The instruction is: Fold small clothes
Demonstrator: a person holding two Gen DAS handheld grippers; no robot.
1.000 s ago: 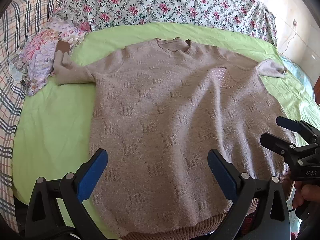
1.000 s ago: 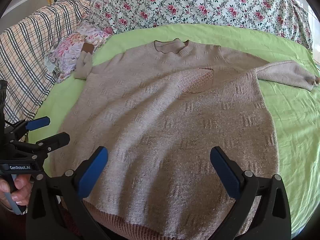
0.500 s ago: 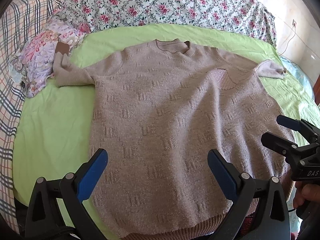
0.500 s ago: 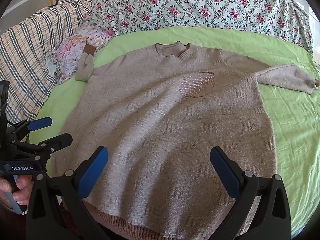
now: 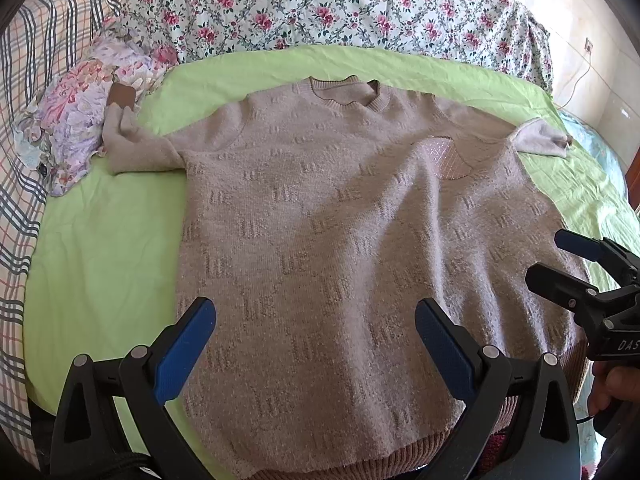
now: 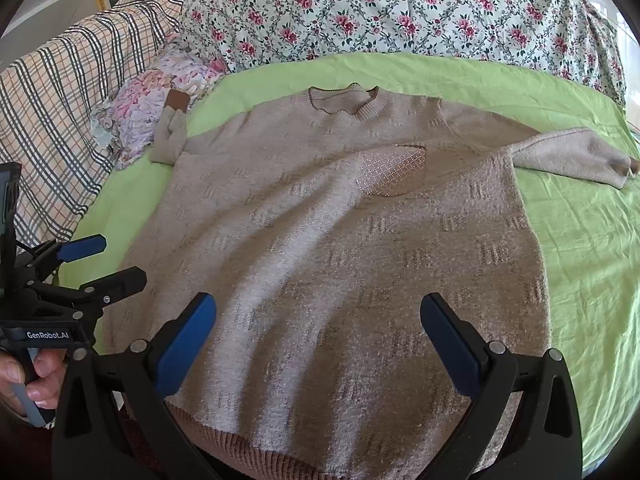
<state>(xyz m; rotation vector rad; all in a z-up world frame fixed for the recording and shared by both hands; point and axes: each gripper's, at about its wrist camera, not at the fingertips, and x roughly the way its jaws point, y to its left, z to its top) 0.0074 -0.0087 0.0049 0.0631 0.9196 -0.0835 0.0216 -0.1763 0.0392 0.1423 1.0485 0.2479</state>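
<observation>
A beige knit sweater (image 5: 340,220) lies flat, front up, on a green sheet (image 5: 100,248), neck at the far end, hem toward me. Its left sleeve (image 5: 136,148) is bent up at the cuff; its right sleeve (image 6: 576,156) stretches out to the right. A sparkly patch (image 6: 392,172) sits on the chest. My left gripper (image 5: 316,340) is open and empty above the lower left part of the sweater. My right gripper (image 6: 318,340) is open and empty above the lower right part. Each gripper shows in the other's view: the right one (image 5: 560,256), the left one (image 6: 104,260).
A floral quilt (image 5: 320,4) is piled along the far side of the bed. A plaid blanket (image 6: 60,108) covers the left side. A small floral cloth (image 5: 76,120) lies by the left cuff. A wall with a cable (image 5: 580,76) stands at the right.
Both grippers have drifted slightly; the sweater sits a little lower in both views. The sweater itself has not moved and both grippers stay open.
</observation>
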